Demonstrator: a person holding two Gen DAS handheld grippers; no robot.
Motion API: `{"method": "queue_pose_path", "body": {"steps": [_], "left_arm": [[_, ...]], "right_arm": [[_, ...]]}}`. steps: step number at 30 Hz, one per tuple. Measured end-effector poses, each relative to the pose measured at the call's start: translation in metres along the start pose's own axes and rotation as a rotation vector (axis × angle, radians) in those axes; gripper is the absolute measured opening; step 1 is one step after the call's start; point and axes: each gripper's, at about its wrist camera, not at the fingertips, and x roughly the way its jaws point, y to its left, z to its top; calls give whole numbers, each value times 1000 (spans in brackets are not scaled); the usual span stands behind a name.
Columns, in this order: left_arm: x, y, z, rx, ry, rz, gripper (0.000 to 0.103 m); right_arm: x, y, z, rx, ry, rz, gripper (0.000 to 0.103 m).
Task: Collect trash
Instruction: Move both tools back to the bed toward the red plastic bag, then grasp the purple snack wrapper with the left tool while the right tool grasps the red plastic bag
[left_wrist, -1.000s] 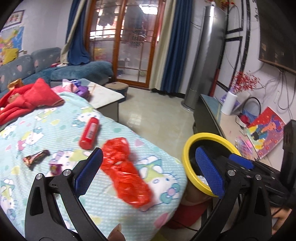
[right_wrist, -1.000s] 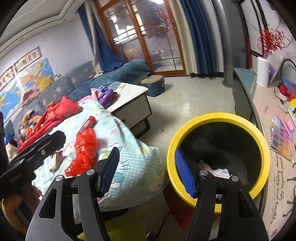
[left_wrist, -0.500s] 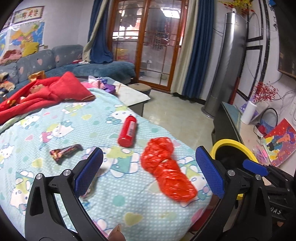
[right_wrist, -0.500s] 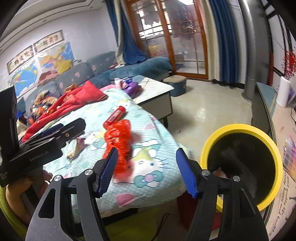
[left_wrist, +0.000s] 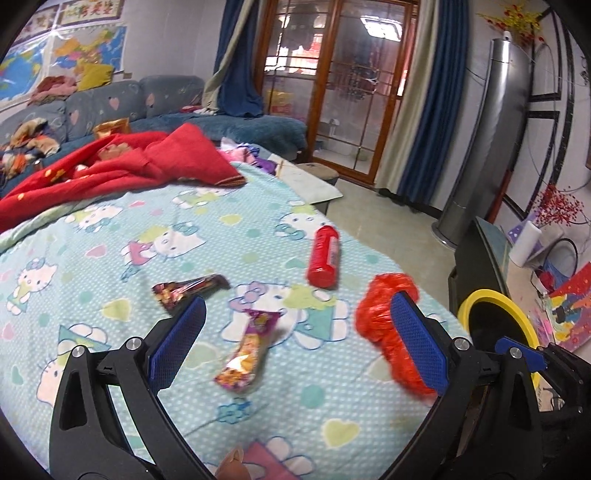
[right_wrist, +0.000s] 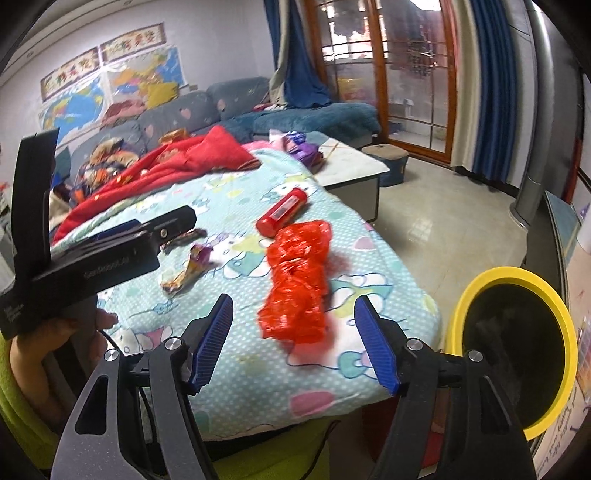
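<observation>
Over the blanket (left_wrist: 110, 236): left tool (left_wrist: 295, 343) spread, empty, above snack wrapper (left_wrist: 247, 350). Right tool (right_wrist: 295, 343) spread, jaws just widening, empty; red bag (right_wrist: 295, 280) lies ahead, untouched.

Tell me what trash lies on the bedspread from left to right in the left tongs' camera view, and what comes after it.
dark wrapper → purple and yellow snack packet → red bottle → red plastic bag → yellow-rimmed bin, past the bed's edge.
</observation>
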Motion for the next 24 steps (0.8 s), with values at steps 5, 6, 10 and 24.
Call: {"method": "queue_pose_path", "body": {"steps": [5, 6, 10, 24], "left_arm": [[11, 19, -7, -27, 50, 19, 92], [13, 21, -8, -32, 58, 20, 92], [21, 31, -16, -46, 97, 23, 92], [50, 36, -37, -54, 220, -5, 81]], "right_arm": [[18, 4, 2, 10, 49, 10, 66], [22, 4, 2, 9, 58, 9, 66], [36, 7, 3, 1, 90, -6, 67], [74, 0, -9, 33, 156, -32, 51]]}}
